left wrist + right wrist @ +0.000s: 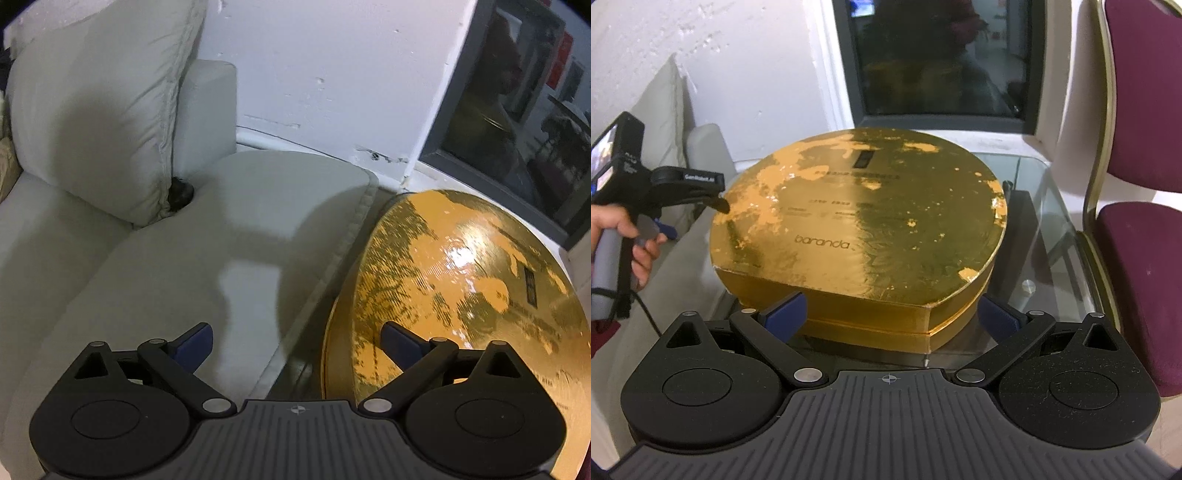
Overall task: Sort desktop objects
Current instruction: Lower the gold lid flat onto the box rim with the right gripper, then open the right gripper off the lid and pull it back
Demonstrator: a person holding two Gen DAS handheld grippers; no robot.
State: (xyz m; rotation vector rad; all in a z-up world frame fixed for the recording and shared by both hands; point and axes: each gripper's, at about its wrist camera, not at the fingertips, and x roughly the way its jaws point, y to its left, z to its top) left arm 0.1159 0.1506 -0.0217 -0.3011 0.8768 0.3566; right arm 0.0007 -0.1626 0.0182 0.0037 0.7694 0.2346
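A large gold heart-shaped box (864,229) with a worn lid marked "baranda" sits on a glass table (1052,221). My right gripper (892,314) is open, its blue pads on either side of the box's pointed near end, not touching that I can see. My left gripper (297,345) is open and empty, hovering over the gap between the sofa and the box (454,288); its right finger (400,341) is above the lid's left edge. The left gripper also shows in the right wrist view (716,201), held by a hand beside the box's left side.
A pale grey sofa (184,258) with a back cushion (96,122) stands left of the table. A maroon chair (1137,221) with a gold frame stands at the right. A white wall and a dark window (942,59) lie behind.
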